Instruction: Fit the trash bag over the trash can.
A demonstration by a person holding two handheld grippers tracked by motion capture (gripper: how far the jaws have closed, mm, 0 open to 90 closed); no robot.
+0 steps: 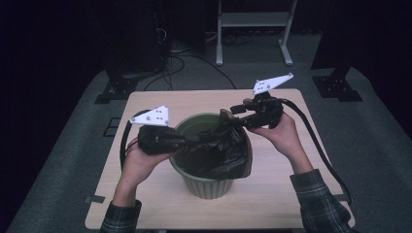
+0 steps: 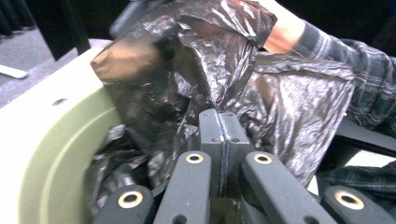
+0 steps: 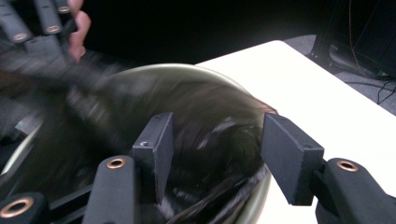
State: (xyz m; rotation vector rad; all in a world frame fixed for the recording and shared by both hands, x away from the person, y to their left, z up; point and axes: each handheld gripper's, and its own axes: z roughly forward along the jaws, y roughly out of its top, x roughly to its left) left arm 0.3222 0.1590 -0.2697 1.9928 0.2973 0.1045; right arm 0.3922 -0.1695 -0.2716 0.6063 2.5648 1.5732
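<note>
A green ribbed bin (image 1: pixel 209 187) stands mid-table with a crumpled black plastic bag (image 1: pixel 223 150) in and over its mouth. My left gripper (image 1: pixel 194 141) comes in from the left, and in the left gripper view its jaws (image 2: pixel 219 114) are pressed together on a fold of the bag (image 2: pixel 187 60) above the bin's rim (image 2: pixel 56 140). My right gripper (image 1: pixel 235 114) is at the bin's far right edge. Its pads (image 3: pixel 215 135) stand apart, with blurred bag film (image 3: pixel 140 102) lying behind and below them.
The pale wooden table (image 1: pixel 160 208) has bare room around the bin. A black cable (image 1: pixel 320 150) trails from the right gripper across the table's right side. A metal stand (image 1: pixel 252 29) and floor cables lie beyond the far edge. A plaid sleeve (image 2: pixel 345 60) is behind the bag.
</note>
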